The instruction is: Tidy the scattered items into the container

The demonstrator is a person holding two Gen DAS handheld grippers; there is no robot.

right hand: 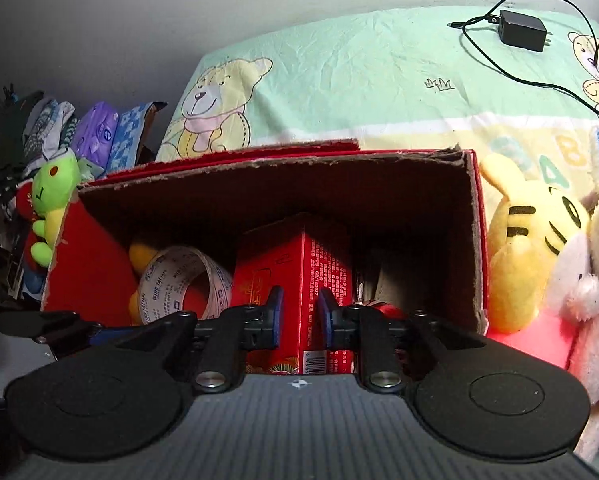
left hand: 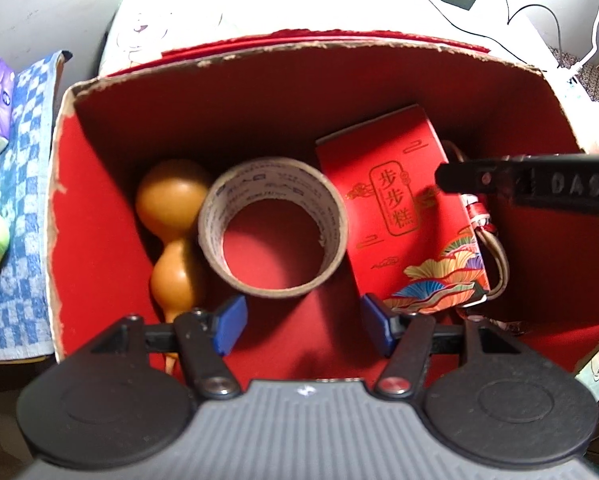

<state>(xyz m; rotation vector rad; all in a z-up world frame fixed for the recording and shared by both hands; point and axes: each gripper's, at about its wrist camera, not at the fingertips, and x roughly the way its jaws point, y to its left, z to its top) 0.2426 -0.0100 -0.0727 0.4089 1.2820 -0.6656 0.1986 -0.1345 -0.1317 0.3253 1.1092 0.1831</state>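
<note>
The red gift box lies inside the red carton, ahead and to the right of the left gripper and directly in front of the right gripper. From above, its long axis runs from the near right corner of the carton toward the far wall, leaning slightly; in the right wrist view one upright edge of it shows in the gap between that gripper's jaws. Whether those narrow-set jaws press on the box or only frame it cannot be told from either view.

Just left of the box, touching or nearly so, the tape roll rests tilted on the carton floor, straight ahead of the left gripper. The orange gourd lies beyond the roll, against the carton's left wall. The left gripper hangs over the carton with its jaws apart and nothing between them.

Outside the carton, the yellow tiger plush sits just past the right wall, nearer the right hand, and the green plush just past the left wall, nearer the left. Judging by that layout, each hand would most easily take the toy on its own side.
</note>
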